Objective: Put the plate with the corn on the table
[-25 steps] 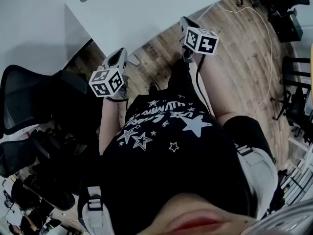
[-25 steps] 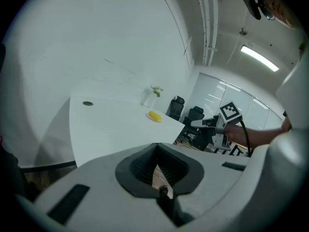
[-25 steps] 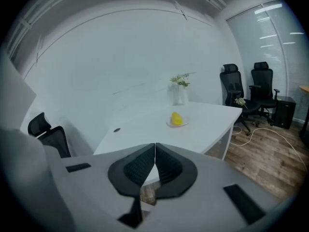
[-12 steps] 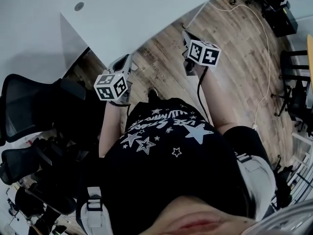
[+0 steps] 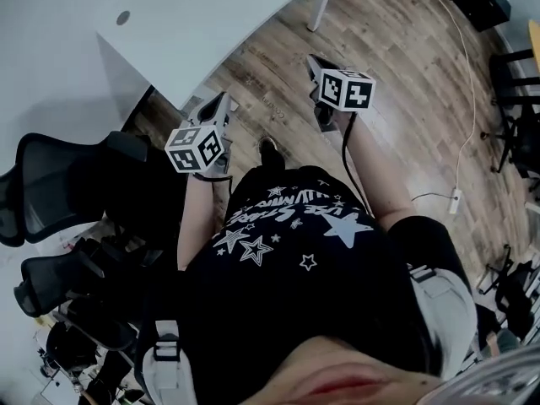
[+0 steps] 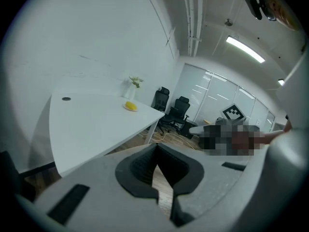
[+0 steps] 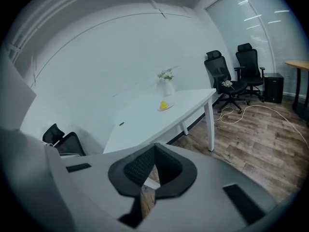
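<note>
White table (image 7: 145, 117), one plate with corn (image 7: 164, 106) near far edge, left gripper (image 6: 155, 148), right gripper (image 7: 154, 150), both pressed together, empty.

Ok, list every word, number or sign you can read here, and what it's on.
Black star-printed T-shirt: white lettering, upside down, too blurred to read.
Marker cubes on the left gripper and right gripper: black-and-white square codes, no letters.
No other text.

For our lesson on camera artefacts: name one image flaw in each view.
Head view: dim and bluish, the shirt nearly black. Left gripper view: fisheye bows the table edge, and the ceiling lamp glares. Right gripper view: dark corner vignette, and the wall curves.
</note>
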`<move>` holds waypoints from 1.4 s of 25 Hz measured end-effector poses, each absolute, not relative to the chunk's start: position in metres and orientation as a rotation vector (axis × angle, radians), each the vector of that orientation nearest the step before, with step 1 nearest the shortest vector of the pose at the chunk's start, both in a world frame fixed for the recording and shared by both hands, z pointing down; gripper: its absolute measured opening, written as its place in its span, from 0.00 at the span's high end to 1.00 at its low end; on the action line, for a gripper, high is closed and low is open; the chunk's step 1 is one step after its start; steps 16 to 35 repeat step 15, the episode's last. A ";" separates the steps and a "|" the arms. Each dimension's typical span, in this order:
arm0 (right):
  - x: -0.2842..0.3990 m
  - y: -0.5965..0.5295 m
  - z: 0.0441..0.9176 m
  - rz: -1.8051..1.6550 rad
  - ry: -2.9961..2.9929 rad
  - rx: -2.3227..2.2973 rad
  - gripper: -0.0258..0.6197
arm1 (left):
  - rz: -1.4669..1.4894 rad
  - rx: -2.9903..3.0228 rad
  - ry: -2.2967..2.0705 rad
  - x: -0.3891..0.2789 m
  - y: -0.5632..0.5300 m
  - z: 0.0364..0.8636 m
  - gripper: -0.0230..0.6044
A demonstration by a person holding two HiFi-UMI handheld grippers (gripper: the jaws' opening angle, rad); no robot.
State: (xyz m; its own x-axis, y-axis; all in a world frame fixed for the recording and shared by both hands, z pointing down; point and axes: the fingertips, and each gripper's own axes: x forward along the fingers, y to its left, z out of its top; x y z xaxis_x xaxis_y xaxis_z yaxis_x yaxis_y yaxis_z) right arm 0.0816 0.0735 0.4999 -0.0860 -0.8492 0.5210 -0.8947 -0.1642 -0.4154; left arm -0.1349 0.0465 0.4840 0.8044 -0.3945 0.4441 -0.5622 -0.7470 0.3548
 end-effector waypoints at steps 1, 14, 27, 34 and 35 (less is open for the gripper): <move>0.082 0.085 0.498 1.098 -1.998 2.079 0.95 | 0.476 2.517 -0.708 -0.132 0.057 0.481 0.95; 0.097 0.205 0.454 1.050 -2.064 2.126 0.95 | 0.452 2.586 -0.708 -0.108 0.171 0.442 0.95; 0.097 0.214 0.452 1.050 -2.066 2.127 0.95 | 0.451 2.590 -0.708 -0.107 0.180 0.440 0.95; 0.097 0.214 0.452 1.050 -2.066 2.127 0.95 | 0.451 2.590 -0.708 -0.107 0.180 0.440 0.95; 0.097 0.214 0.452 1.050 -2.066 2.127 0.95 | 0.451 2.590 -0.708 -0.107 0.180 0.440 0.95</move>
